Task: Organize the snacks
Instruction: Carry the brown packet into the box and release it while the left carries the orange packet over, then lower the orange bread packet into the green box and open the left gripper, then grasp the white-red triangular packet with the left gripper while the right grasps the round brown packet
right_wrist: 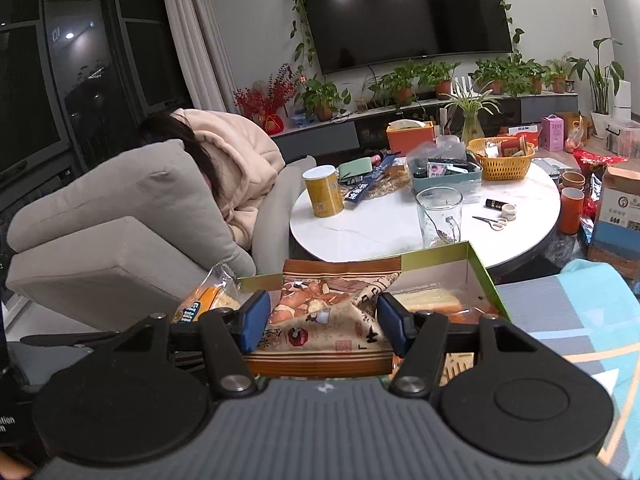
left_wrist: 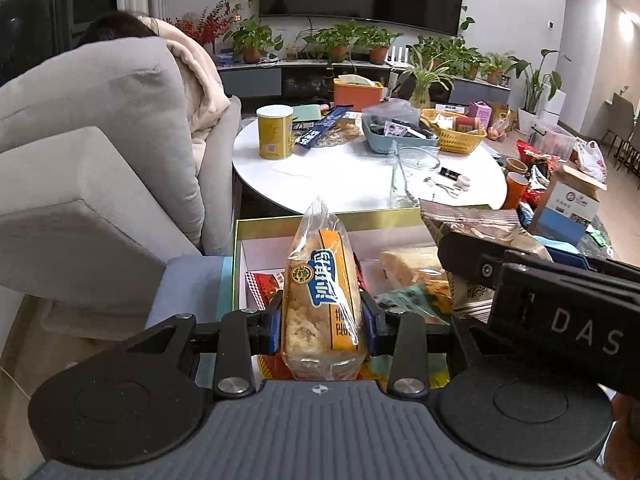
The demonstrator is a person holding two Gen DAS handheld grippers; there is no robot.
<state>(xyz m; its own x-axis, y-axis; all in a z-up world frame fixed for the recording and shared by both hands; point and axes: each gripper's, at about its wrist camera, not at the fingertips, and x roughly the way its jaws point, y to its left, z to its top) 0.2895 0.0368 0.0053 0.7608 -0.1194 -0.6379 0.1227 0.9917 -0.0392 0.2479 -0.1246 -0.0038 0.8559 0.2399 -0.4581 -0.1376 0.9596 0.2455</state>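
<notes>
From the left wrist view, the left tongs point(left_wrist: 323, 318) are gripping a bread packet point(left_wrist: 322, 300), a clear wrapper with a blue and orange label, standing upright between the blue pads point(left_wrist: 275, 326), which are pressing on both of its sides. The packet is hanging just above an open green-rimmed box point(left_wrist: 280, 222) that is holding other snacks, among them a red packet point(left_wrist: 266, 282) at the left and a pale wrapped slice point(left_wrist: 412, 266) at the right. The body of the right tongs is crossing the right edge of this view. Beyond the box, a round white worktop point(left_wrist: 340, 176) is carrying a yellow canister point(left_wrist: 275, 132), a blue tray point(left_wrist: 396, 136) and a yellow basket point(left_wrist: 456, 132). A grey sofa point(left_wrist: 100, 160) is filling the left side.

From the right wrist view, the right tongs point(right_wrist: 322, 322) are standing about half open, closed on a brown printed snack bag point(right_wrist: 328, 312) whose width is filling the gap between the blue pads point(right_wrist: 390, 322). The bag is lying over the near edge of the green-rimmed box point(right_wrist: 486, 276). The bread packet point(right_wrist: 208, 300) is showing at the left, just beside the box's left corner. A glass jug point(right_wrist: 438, 216) is standing on the white worktop point(right_wrist: 360, 232) behind the box.
</notes>
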